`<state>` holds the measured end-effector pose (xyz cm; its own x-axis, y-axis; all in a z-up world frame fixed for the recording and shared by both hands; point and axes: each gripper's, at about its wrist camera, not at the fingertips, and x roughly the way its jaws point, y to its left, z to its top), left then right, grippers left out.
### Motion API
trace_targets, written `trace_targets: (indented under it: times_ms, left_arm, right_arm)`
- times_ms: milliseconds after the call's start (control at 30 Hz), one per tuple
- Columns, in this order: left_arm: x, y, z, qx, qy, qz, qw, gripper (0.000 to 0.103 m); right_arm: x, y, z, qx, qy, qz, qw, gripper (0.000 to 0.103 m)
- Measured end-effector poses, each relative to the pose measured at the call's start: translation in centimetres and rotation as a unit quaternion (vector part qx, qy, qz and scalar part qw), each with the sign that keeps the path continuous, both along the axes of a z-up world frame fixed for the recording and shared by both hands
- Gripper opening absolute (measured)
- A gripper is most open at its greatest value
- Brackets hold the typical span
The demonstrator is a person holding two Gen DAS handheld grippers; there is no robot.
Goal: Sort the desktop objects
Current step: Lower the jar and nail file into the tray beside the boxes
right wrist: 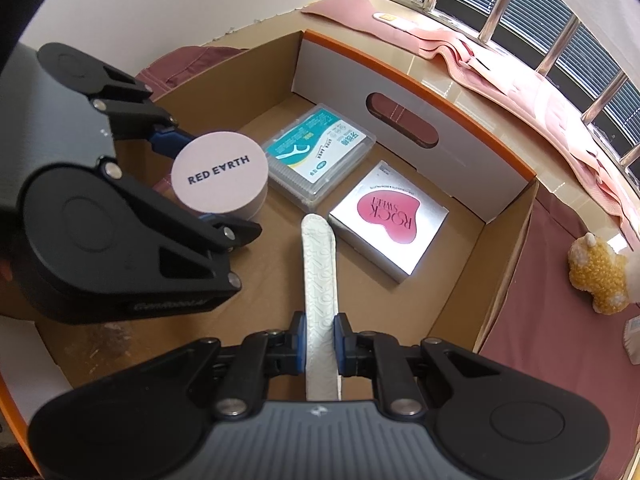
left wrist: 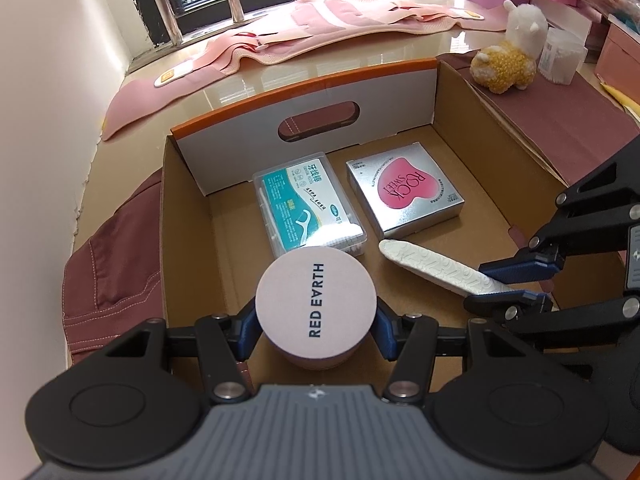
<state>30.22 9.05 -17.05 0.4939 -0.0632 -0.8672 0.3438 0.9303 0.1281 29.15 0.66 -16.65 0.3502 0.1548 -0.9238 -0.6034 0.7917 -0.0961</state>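
Both tools are seen reaching down into the cardboard box (left wrist: 472, 128). Between the blue pads of the left tool (left wrist: 316, 322) a round pink jar (left wrist: 316, 300) lettered "RED EARTH" is clamped, one pad pressed against each side of it below the lid. The jar is held inside the box, at its near left part, just in front of the floss pick case (left wrist: 308, 204); whether its base rests on the box floor cannot be told. By the right tool (right wrist: 320, 342) a long white embossed strip (right wrist: 320, 276) is gripped, the jaws drawn nearly together on its narrow width. The strip is pointed toward the far wall of the box, its rounded tip lying close to the near corners of the floss pick case and the silver box (right wrist: 390, 220) with the pink heart lettered "ROCK SWEET".

Both of those are laid flat on the box floor against the far wall, the floss pick case to the left and the silver box to the right, a small gap being left between them. A handle slot (left wrist: 318, 120) is cut in the white, orange-edged far wall.

Outside the box, beyond its right wall, a yellow plush toy (left wrist: 502, 66) and a white plush toy (left wrist: 526, 20) are seen on the maroon cloth (left wrist: 568, 120) covering the worktop. Behind the box, pink fabric (left wrist: 320, 24) is spread along the window ledge.
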Motion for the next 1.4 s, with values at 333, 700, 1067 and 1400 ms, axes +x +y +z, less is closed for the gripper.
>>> trace_targets:
  times_ms: [333, 700, 1067, 1400]
  left_arm:
    - [0.0, 0.0, 0.0, -0.002, 0.0, 0.0, 1.0, 0.058]
    - [0.0, 0.0, 0.2, -0.011, 0.002, 0.002, 0.9999, 0.068]
    - [0.1, 0.1, 0.6, -0.018, -0.005, 0.006, 0.9998, 0.082]
    - [0.0, -0.1, 1.8, -0.023, -0.022, 0.006, 0.9995, 0.084]
  right_arm:
    - [0.2, 0.1, -0.4, -0.009, -0.001, 0.003, 1.0, 0.013]
    - [0.2, 0.2, -0.6, -0.018, 0.001, 0.009, 1.0, 0.013]
    - [0.3, -0.3, -0.6, -0.006, 0.005, -0.004, 1.0, 0.016]
    - [-0.1, -0.6, 0.5, 0.007, -0.011, -0.002, 1.0, 0.018]
